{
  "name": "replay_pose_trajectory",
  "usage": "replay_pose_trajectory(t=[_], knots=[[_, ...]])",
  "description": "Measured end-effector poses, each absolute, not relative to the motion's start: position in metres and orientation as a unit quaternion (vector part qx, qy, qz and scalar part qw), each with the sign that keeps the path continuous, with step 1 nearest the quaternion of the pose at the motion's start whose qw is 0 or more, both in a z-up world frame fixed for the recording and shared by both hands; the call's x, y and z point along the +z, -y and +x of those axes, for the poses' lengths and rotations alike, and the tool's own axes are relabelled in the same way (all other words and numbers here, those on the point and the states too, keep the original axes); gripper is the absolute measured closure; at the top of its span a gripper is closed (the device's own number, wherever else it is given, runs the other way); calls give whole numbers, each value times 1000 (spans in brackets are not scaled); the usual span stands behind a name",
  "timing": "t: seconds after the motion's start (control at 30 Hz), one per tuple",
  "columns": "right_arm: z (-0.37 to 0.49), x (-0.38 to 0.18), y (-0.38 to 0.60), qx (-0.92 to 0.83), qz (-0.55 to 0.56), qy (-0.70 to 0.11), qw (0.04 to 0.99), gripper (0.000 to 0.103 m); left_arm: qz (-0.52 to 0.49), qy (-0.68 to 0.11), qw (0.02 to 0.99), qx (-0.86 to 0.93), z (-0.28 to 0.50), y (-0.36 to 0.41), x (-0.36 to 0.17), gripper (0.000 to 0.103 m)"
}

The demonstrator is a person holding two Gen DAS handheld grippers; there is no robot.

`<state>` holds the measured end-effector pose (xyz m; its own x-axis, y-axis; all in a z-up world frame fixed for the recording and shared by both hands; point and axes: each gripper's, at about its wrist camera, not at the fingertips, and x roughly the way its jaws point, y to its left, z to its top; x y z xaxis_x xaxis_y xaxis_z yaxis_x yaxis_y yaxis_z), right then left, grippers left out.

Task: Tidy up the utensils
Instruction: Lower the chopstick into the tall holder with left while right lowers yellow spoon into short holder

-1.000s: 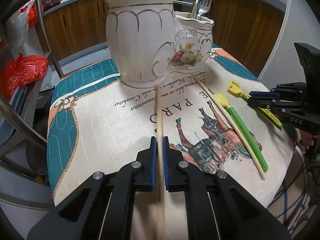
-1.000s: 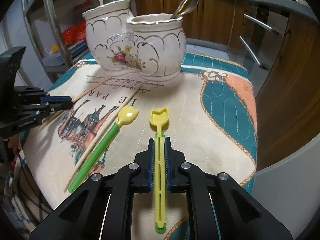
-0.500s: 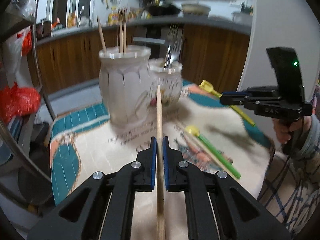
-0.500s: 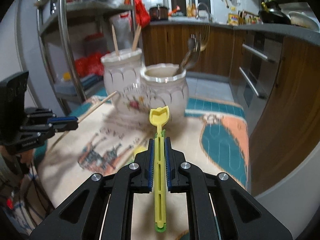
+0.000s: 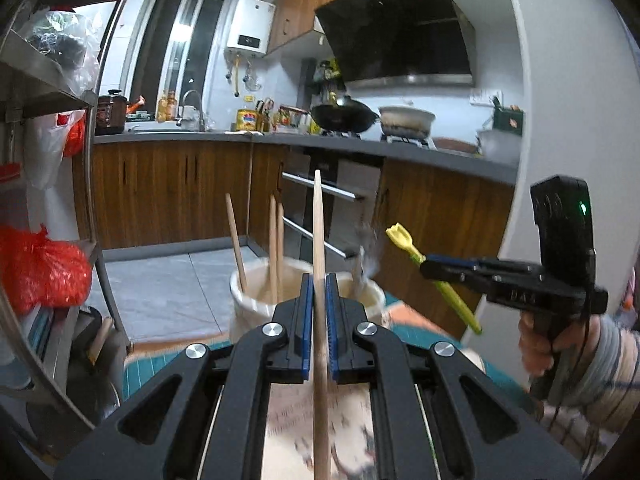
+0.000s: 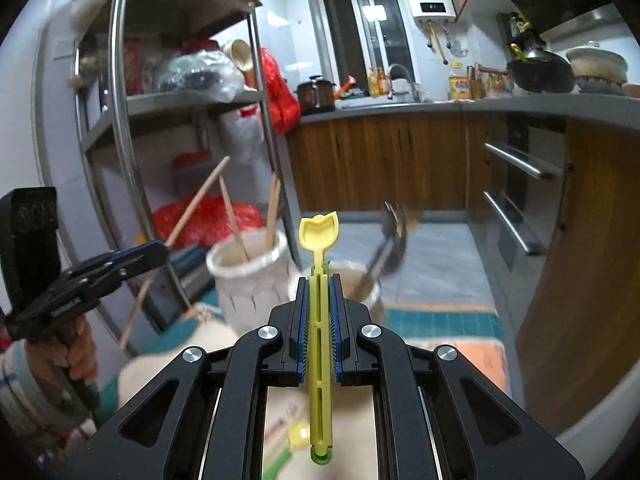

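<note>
My left gripper (image 5: 319,280) is shut on a wooden chopstick (image 5: 319,216) whose tip points up, raised above the table. Just beyond it stands the white ceramic holder (image 5: 256,304); its left cup holds three chopsticks (image 5: 273,240) and its right cup (image 6: 360,280) holds metal forks (image 6: 390,236). My right gripper (image 6: 319,280) is shut on a yellow plastic utensil (image 6: 318,232) with a spade-shaped head. In the left wrist view the right gripper (image 5: 430,268) is at the right with that utensil (image 5: 404,240). Seen from the right wrist, the left gripper (image 6: 158,250) grips the slanting chopstick (image 6: 196,204).
A green-handled spoon with a yellow bowl (image 6: 296,440) lies on the printed cloth (image 6: 440,320) below my right gripper. A metal shelf rack (image 6: 120,120) with red bags stands at the left. Wooden cabinets (image 5: 168,192) and an oven (image 6: 516,200) lie behind.
Both grippers have risen off the cloth with their utensils and tilted up from pointing down at the table. The holder now sits low in both views, and kitchen background fills the frames.
</note>
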<state>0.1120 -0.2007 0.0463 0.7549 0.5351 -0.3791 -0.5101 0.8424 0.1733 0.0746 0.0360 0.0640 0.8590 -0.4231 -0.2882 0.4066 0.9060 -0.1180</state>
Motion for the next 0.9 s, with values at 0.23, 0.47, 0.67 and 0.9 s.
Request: replay_pose_trajectory(t=[0.23,0.47,0.67,0.9], knots=[[153,64,189,277,84,-187,939,92,-66,-123,969,-204,120,-35,97,97],[183,58,188,301,165,-178,922,92,-113,-107,971,-180,152,-33,97,97],[200,38,182,276,168,-181,929,92,-93,-93,982,-138,157,-20,83,97],[191,18,165,225,113,-145,957,92,-44,-72,992,-96,156,-4,63,97]])
